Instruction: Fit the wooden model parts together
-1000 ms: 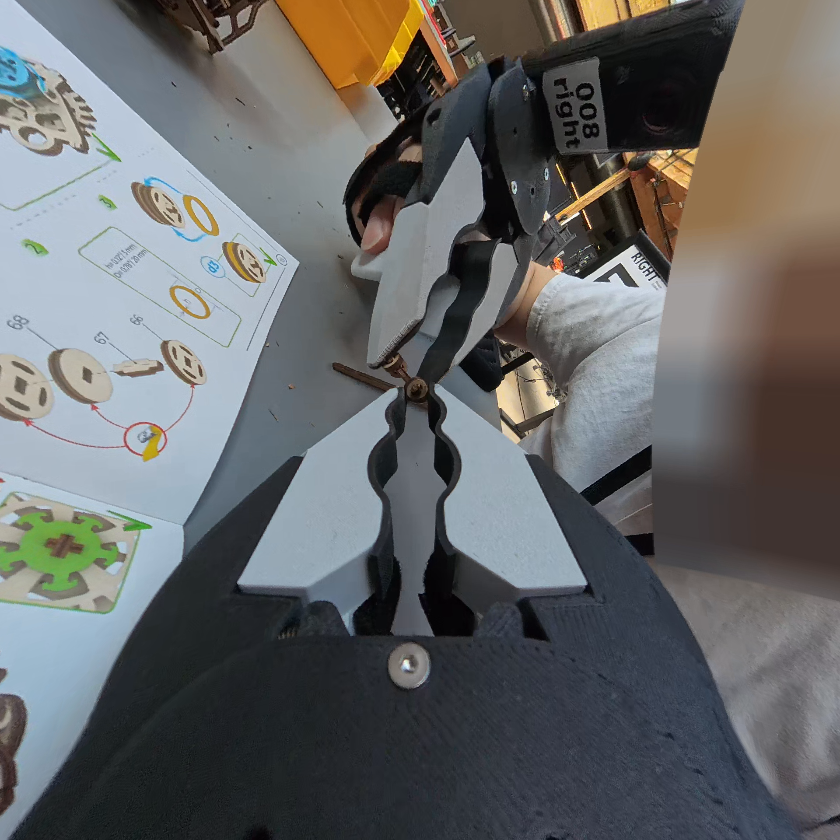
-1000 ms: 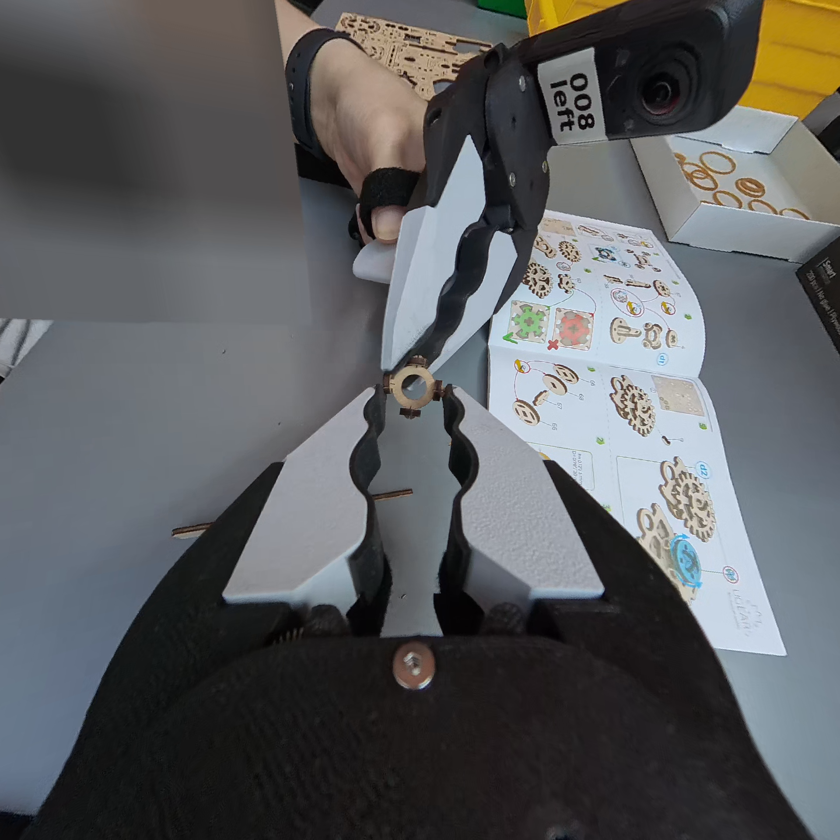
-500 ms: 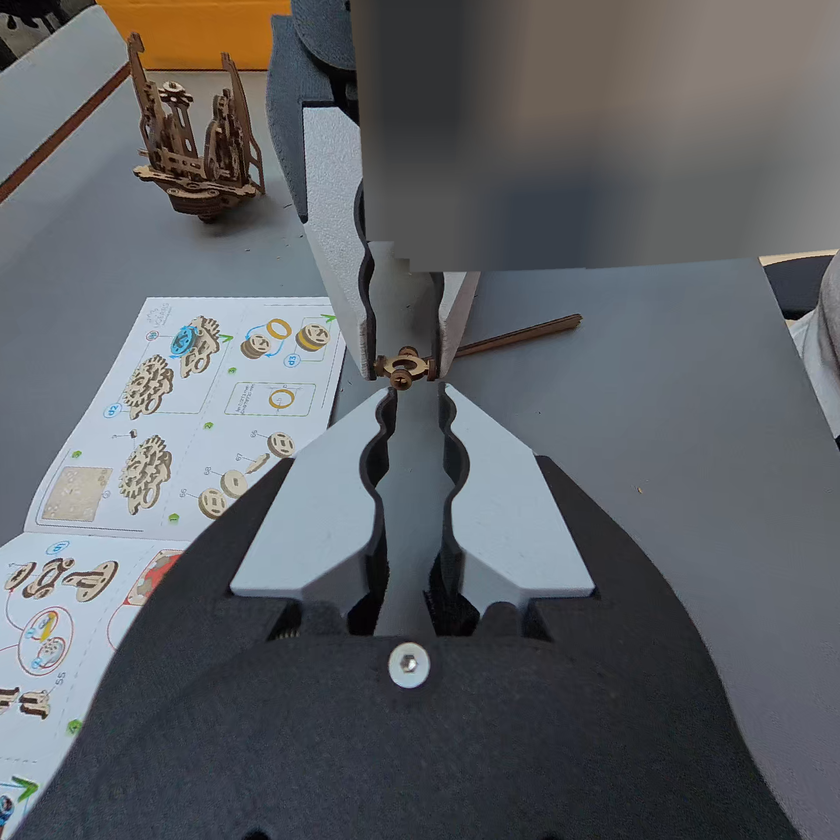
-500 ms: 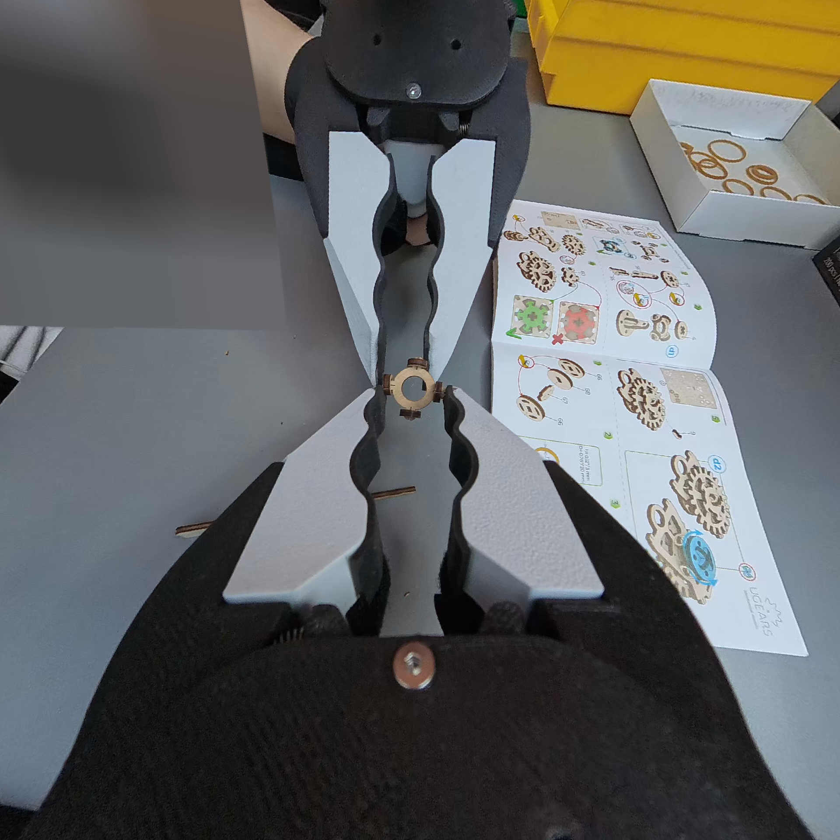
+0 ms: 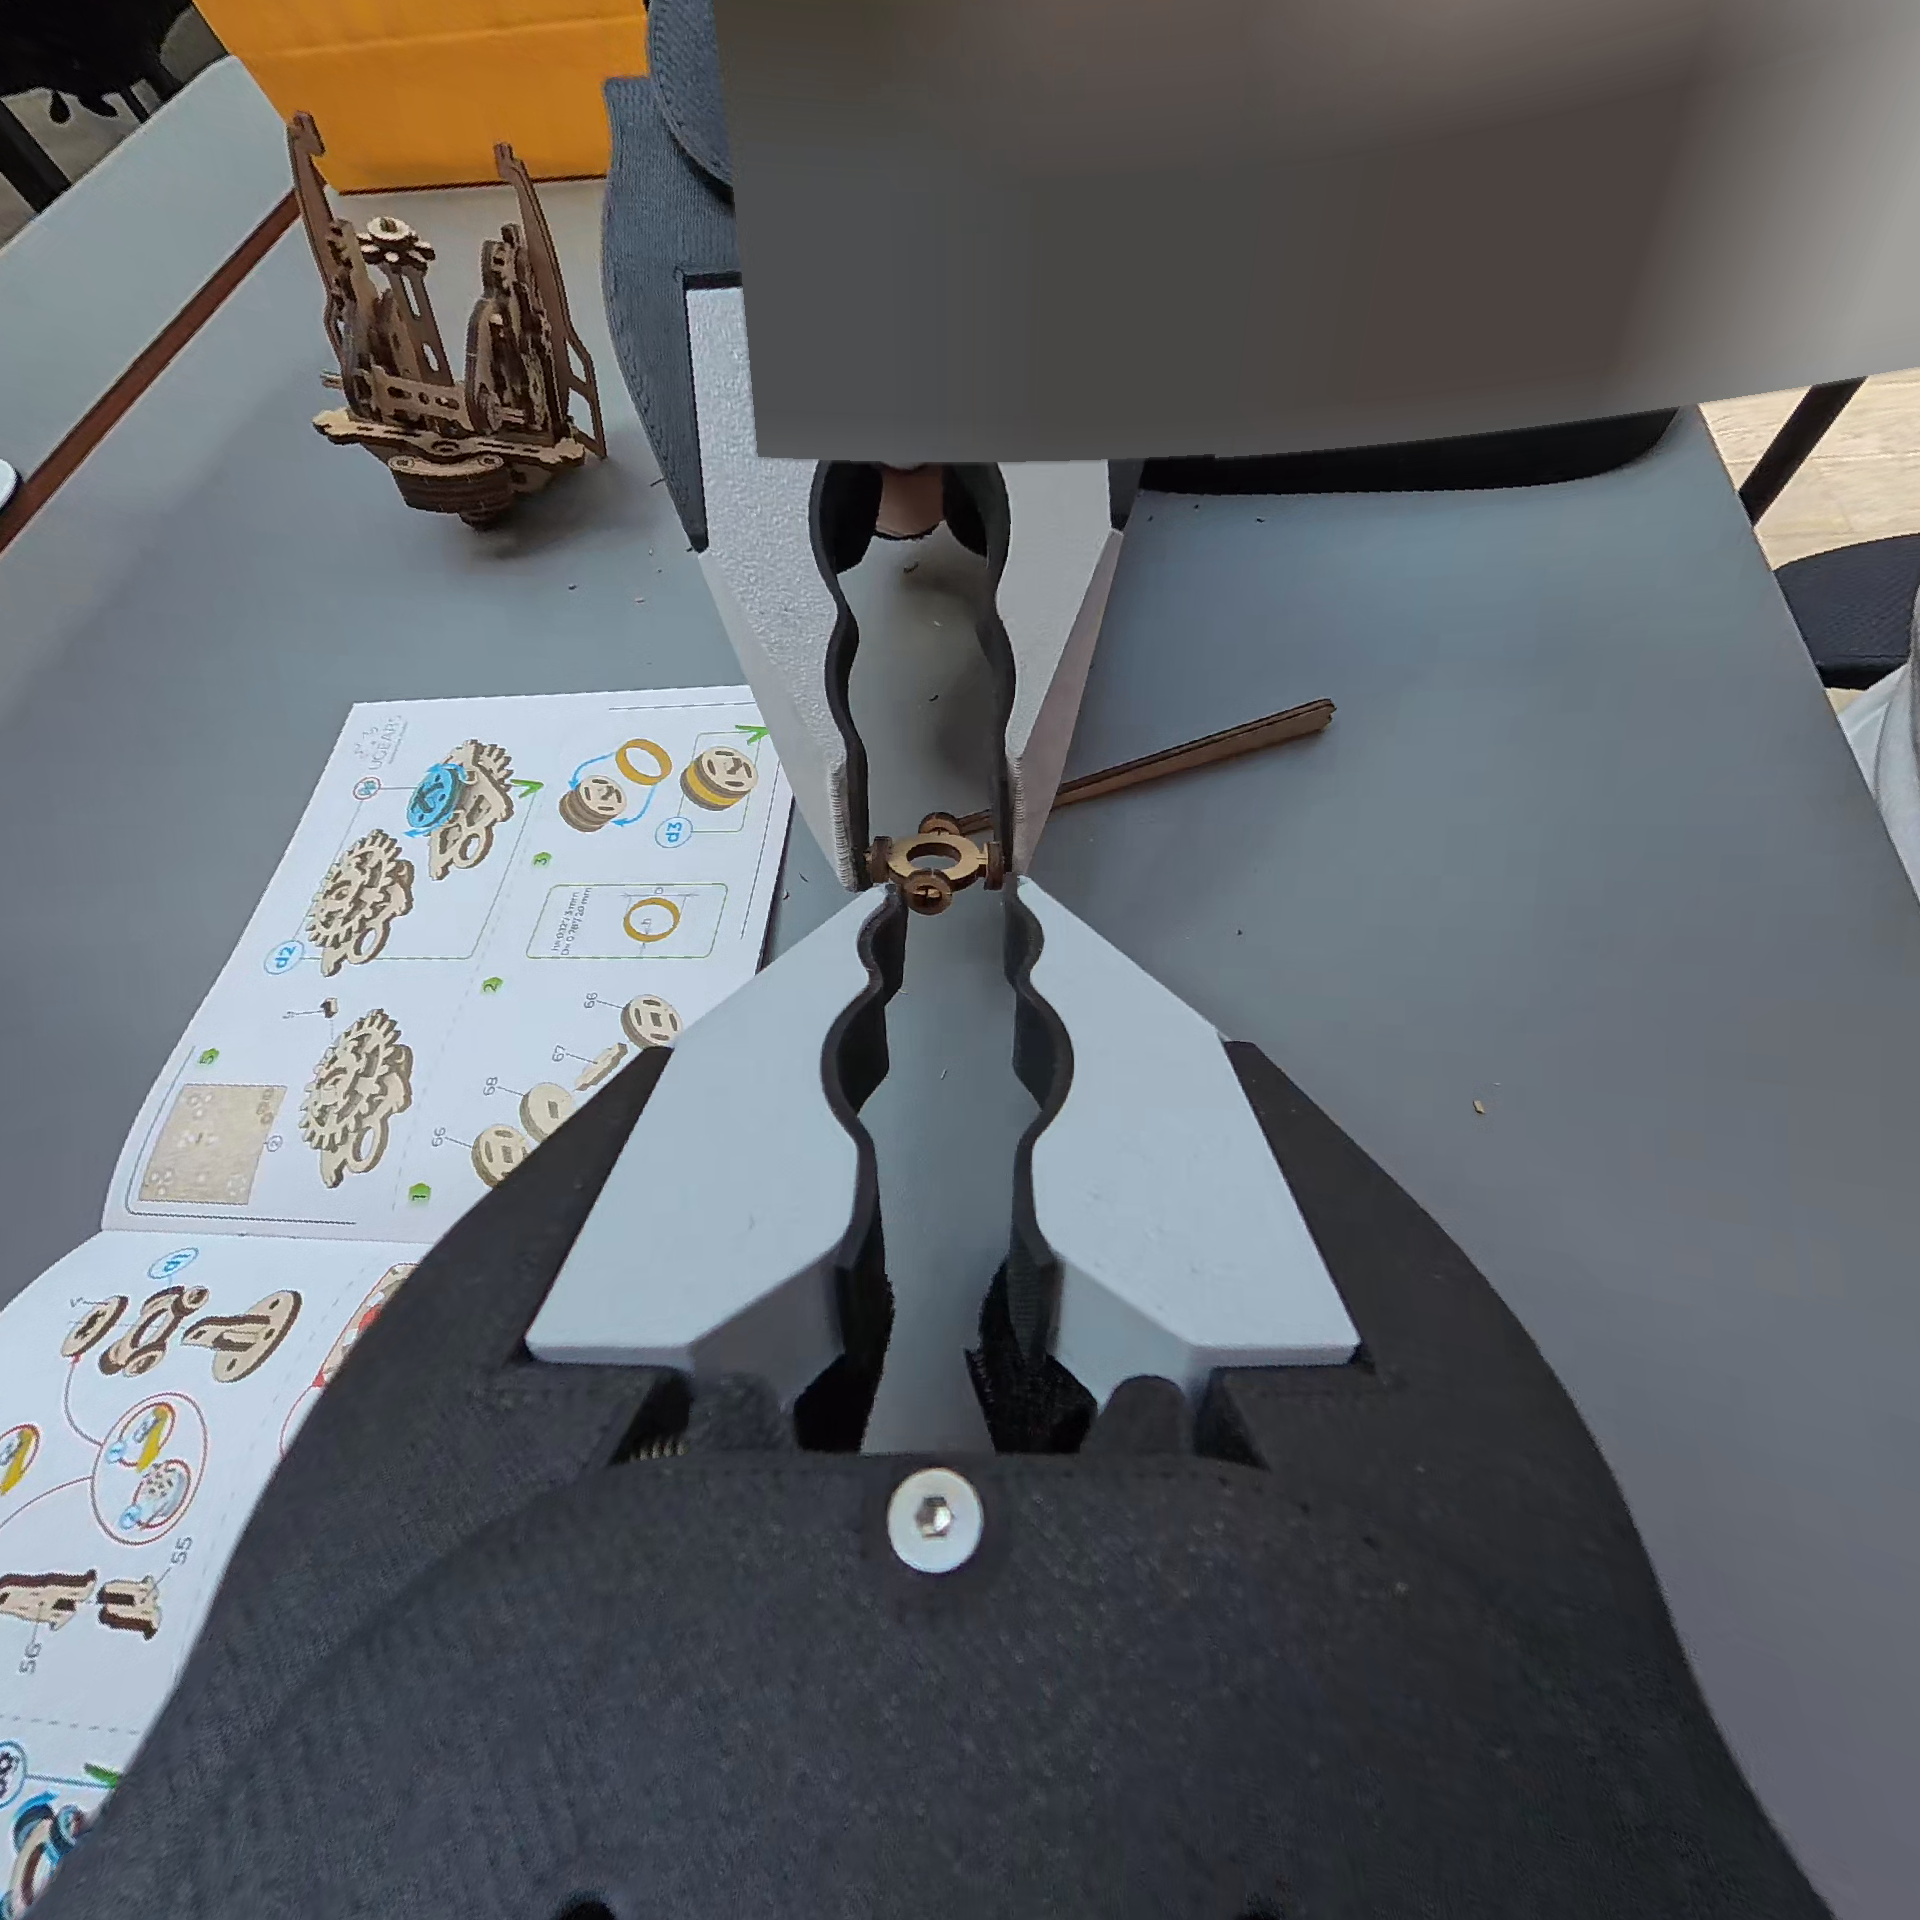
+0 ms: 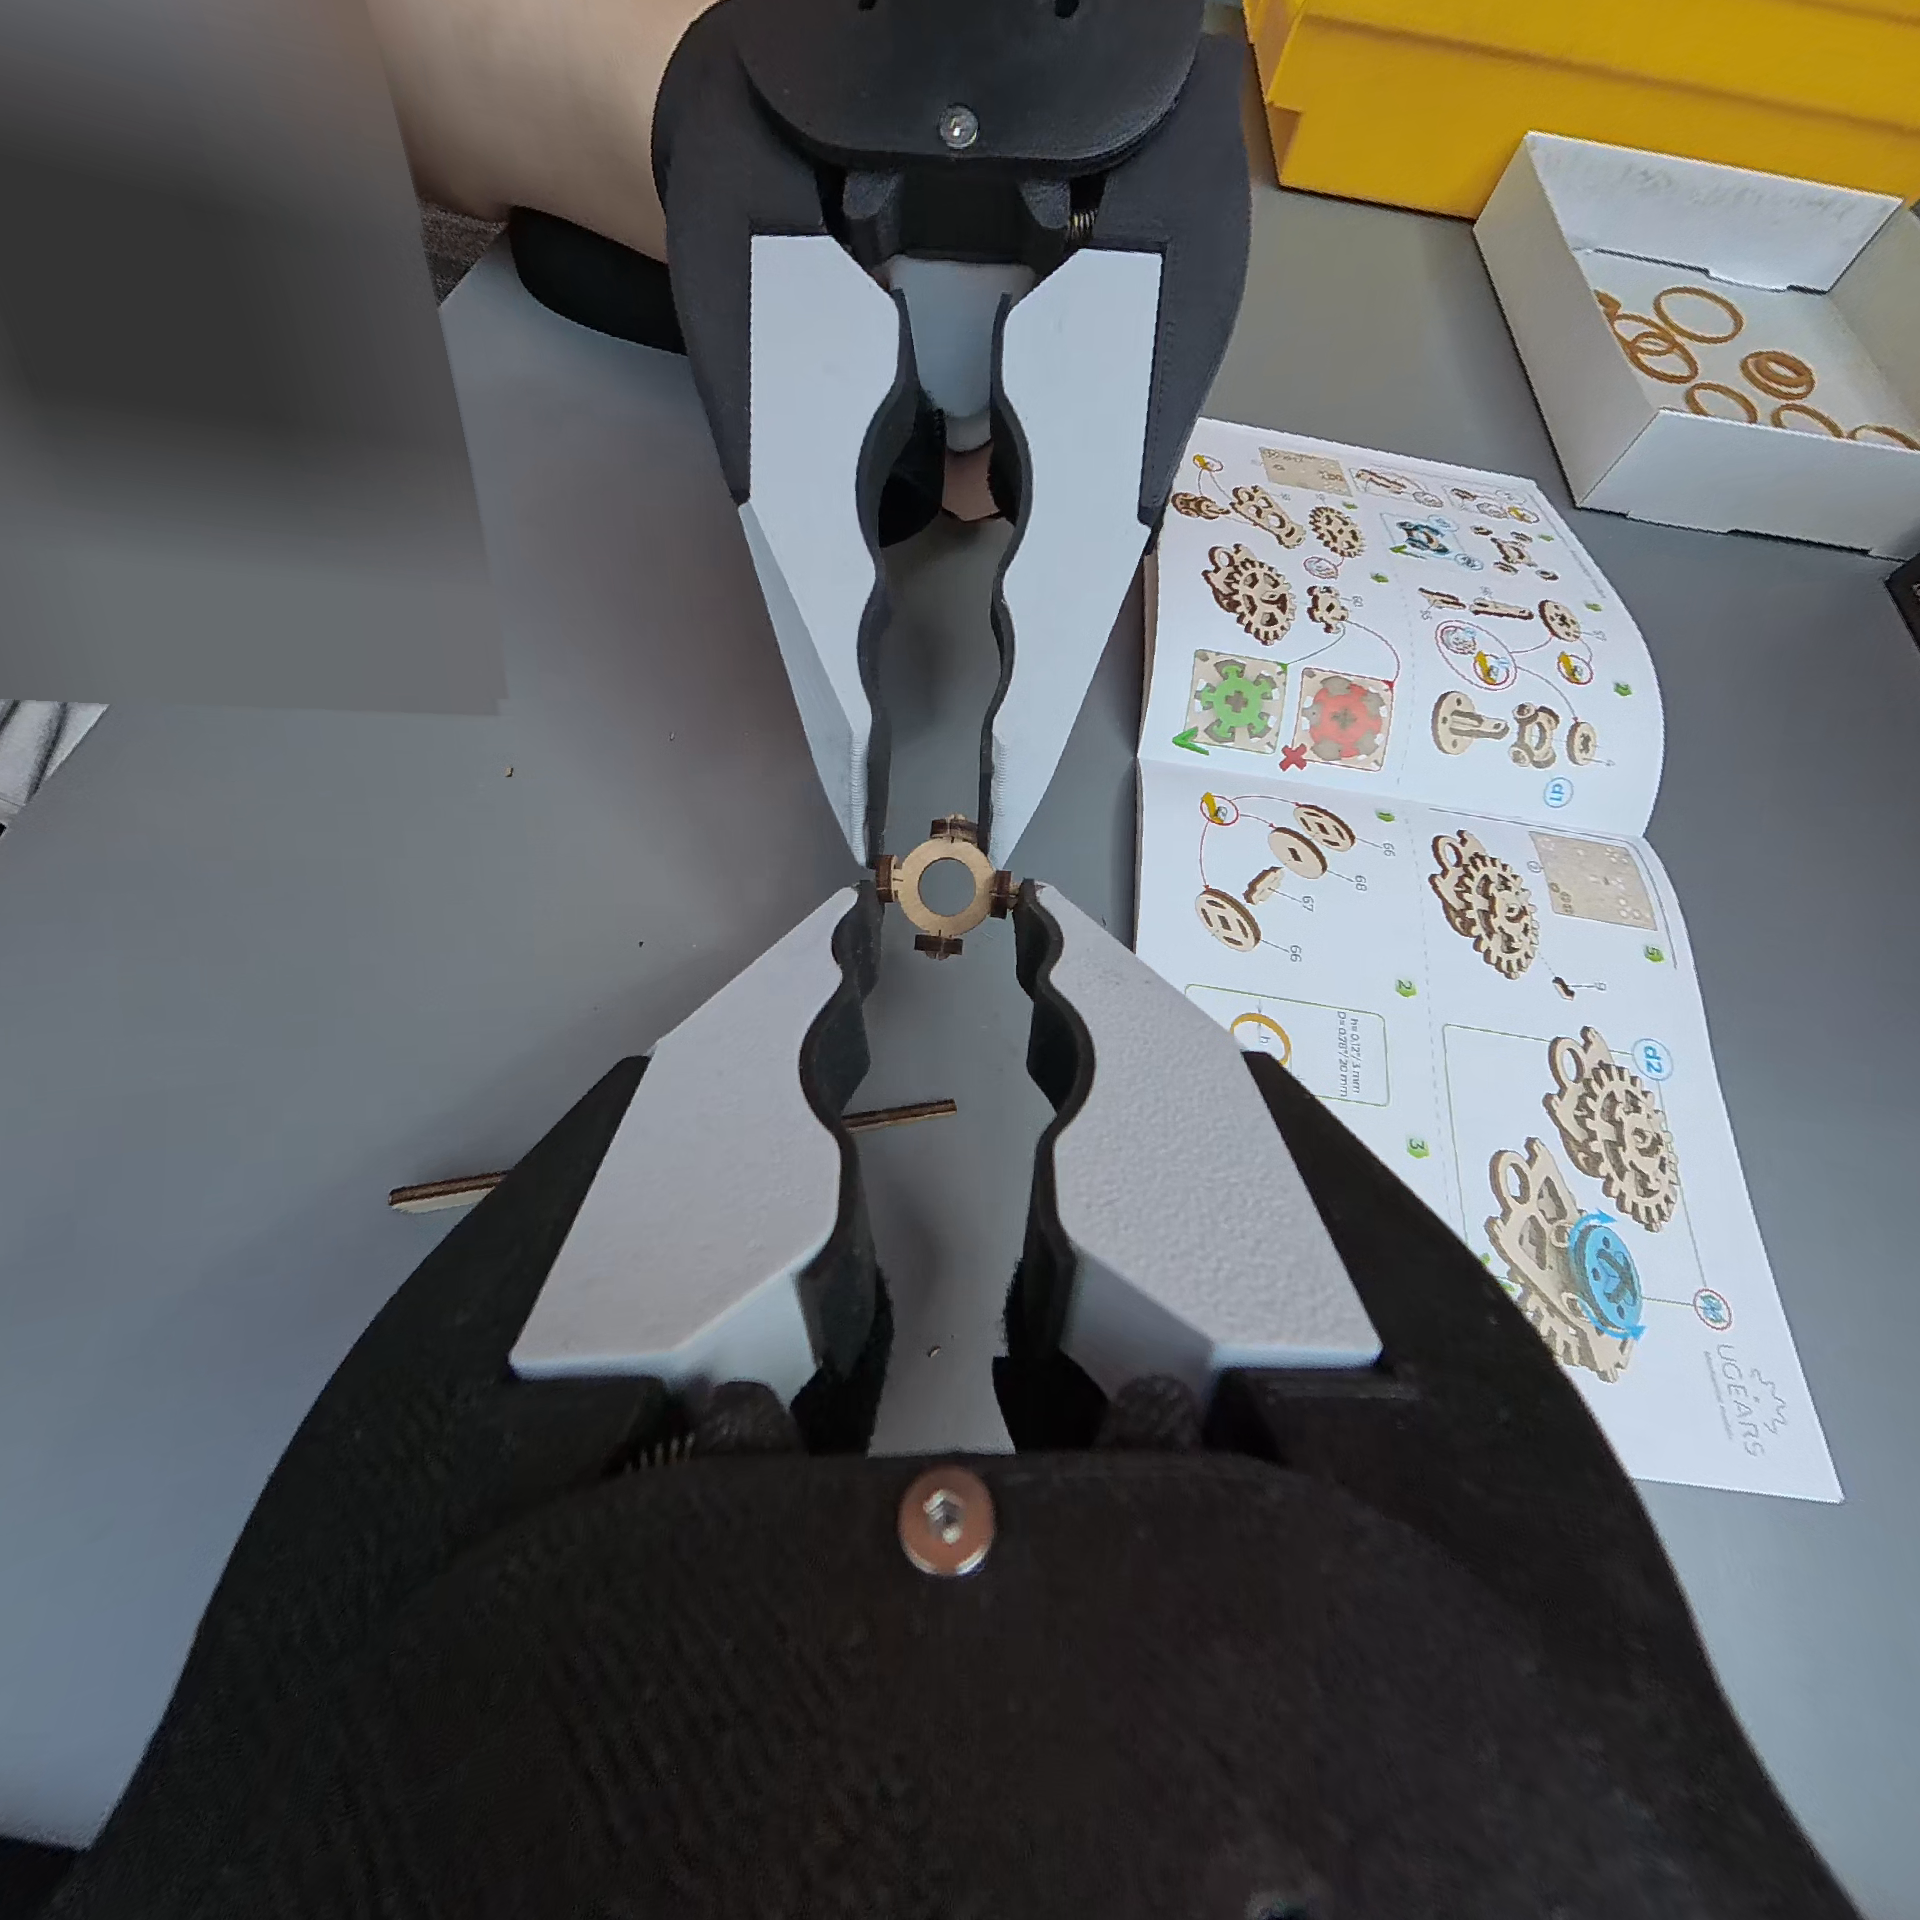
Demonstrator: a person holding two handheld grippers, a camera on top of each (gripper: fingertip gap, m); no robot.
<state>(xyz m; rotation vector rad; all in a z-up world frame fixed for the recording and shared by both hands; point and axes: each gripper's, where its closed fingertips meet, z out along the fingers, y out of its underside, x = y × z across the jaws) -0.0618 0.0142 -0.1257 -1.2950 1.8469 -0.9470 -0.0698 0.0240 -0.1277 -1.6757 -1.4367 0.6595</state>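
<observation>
A small wooden ring with four pegged tabs [image 6: 940,883] is held above the grey table [image 6: 312,987]. My right gripper [image 6: 942,896] is shut on it, its tips pressing the ring's left and right tabs. The ring also shows in the left wrist view [image 5: 932,862], between the right gripper's [image 5: 932,868] tips coming down from the top. My left gripper [image 5: 953,899] is open and empty, facing the right one tip to tip. One tab lies loosely between its tips. It shows from the top in the right wrist view [image 6: 932,842].
An open instruction booklet [image 6: 1455,935] lies beside the grippers. A thin wooden stick [image 5: 1195,748] lies on the table under them. A built wooden model [image 5: 447,343] stands farther back. A white box of rings [image 6: 1714,343] and yellow bins [image 6: 1558,94] stand behind the booklet. Left and right tips are no more than a few centimetres apart.
My left gripper was shut at the ring's tab and turned sideways. It has opened and swung round to face the right gripper head-on. The right gripper kept hold of the ring.
</observation>
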